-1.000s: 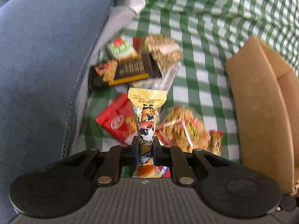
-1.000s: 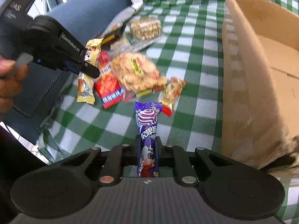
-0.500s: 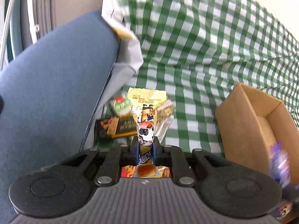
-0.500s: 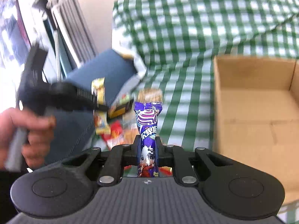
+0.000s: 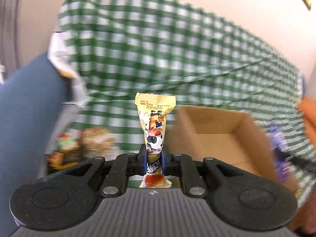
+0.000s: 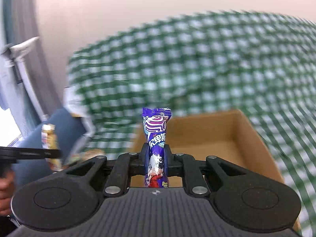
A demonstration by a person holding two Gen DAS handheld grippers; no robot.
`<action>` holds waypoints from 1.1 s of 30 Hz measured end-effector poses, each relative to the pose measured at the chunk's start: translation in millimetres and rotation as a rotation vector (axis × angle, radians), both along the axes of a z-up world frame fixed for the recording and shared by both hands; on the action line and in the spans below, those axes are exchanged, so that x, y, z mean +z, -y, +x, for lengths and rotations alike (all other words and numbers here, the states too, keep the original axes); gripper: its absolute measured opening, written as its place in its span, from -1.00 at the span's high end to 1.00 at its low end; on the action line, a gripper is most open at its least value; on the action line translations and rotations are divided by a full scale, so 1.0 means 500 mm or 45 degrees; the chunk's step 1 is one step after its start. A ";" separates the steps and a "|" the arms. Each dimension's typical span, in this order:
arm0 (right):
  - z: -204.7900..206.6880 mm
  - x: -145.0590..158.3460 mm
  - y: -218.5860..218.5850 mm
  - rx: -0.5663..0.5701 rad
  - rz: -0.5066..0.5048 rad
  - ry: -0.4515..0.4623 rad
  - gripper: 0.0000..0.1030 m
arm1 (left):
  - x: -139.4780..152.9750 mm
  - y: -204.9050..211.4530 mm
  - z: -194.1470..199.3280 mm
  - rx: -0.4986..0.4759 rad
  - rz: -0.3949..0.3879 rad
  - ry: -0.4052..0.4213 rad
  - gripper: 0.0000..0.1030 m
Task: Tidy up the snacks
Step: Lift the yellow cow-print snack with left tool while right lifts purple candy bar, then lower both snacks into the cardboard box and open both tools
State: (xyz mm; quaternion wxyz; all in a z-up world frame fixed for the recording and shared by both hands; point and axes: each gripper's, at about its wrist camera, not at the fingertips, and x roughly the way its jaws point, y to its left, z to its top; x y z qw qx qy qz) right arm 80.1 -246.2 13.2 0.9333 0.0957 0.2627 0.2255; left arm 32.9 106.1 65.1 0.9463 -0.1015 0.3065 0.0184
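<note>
The left gripper (image 5: 154,158) pinches one yellow snack packet (image 5: 155,122) between its two fingers, the packet standing upright with its crimped top pointing away from the camera and its lower end showing below the pads; the right gripper (image 6: 156,158) is pressed together on one purple snack packet (image 6: 157,138), held upright the same way; two packets are thus in the air, one per gripper; one open cardboard box (image 5: 217,138) sits on the green-and-white checked cloth (image 5: 158,49), to the right of the yellow packet in the left wrist view and directly behind the purple packet in the right wrist view, with nothing visible on the part of its floor that shows; the right wrist view also catches the yellow packet from the side, at far left, gripped by the dark fingers of the left gripper, with part of a hand (image 6: 6,187) beneath it; in the left wrist view a blurred heap of loose snacks (image 5: 83,144) lies on the cloth at lower left, too smeared to count, beside one blue cushion (image 5: 29,108); the purple packet appears as a blur at the right edge of that view, just beyond the box's right wall
</note>
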 end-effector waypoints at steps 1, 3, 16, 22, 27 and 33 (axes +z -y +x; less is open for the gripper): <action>0.001 -0.010 0.013 -0.036 0.002 -0.030 0.72 | -0.002 0.019 -0.001 -0.026 -0.036 0.018 0.72; -0.004 -0.015 0.030 -0.070 0.021 -0.045 0.71 | -0.010 0.059 -0.008 -0.083 -0.071 0.061 0.72; -0.002 -0.040 0.075 -0.263 -0.082 -0.024 0.71 | -0.086 0.263 -0.006 -0.389 0.131 0.106 0.72; 0.008 -0.048 0.084 -0.312 -0.085 -0.042 0.71 | -0.094 0.290 0.006 -0.412 0.131 0.110 0.72; 0.007 -0.048 0.078 -0.309 -0.113 -0.034 0.71 | -0.100 0.299 0.017 -0.425 0.137 0.098 0.72; 0.008 -0.049 0.079 -0.317 -0.124 -0.029 0.71 | -0.105 0.309 0.019 -0.443 0.165 0.100 0.72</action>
